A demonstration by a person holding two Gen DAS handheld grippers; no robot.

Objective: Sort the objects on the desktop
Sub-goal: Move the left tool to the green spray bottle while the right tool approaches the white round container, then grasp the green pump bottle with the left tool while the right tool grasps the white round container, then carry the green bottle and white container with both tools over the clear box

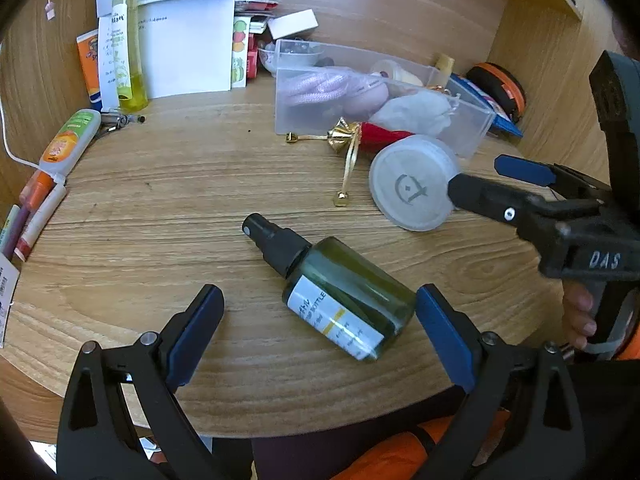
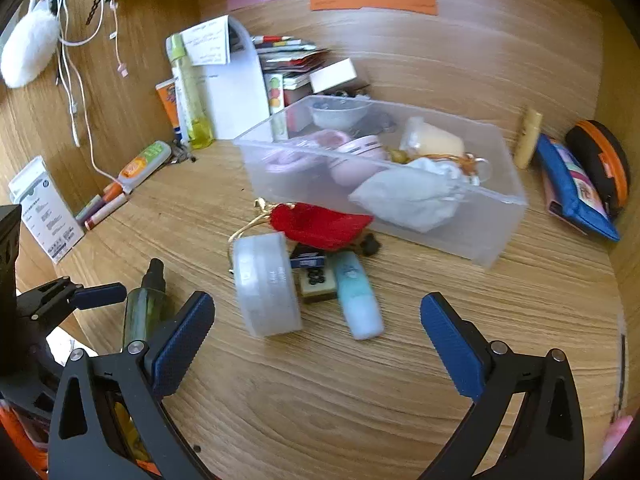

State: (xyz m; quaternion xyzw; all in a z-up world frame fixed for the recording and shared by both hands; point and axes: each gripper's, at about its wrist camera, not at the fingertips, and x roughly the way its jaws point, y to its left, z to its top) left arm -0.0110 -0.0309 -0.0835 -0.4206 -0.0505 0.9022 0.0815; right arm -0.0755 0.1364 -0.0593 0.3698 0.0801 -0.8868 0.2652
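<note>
A green spray bottle [image 1: 340,296] with a black pump lies on the wooden desk, between the open jaws of my left gripper [image 1: 320,332]; its base is near the right finger. It also shows in the right wrist view [image 2: 146,308]. My right gripper [image 2: 318,340] is open and empty, just short of a round frosted jar [image 2: 266,284] lying on its side. In the left wrist view the right gripper [image 1: 496,178] reaches the jar [image 1: 414,184]. A clear plastic bin [image 2: 472,236] holds soft items.
A red pouch with gold tassel [image 2: 320,222], a pale blue tube [image 2: 358,300] and a small tile [image 2: 316,280] lie before the bin. Papers, a yellow bottle [image 1: 128,40] and tubes [image 1: 68,142] line the back left. Pouches [image 2: 576,188] lean at the right wall.
</note>
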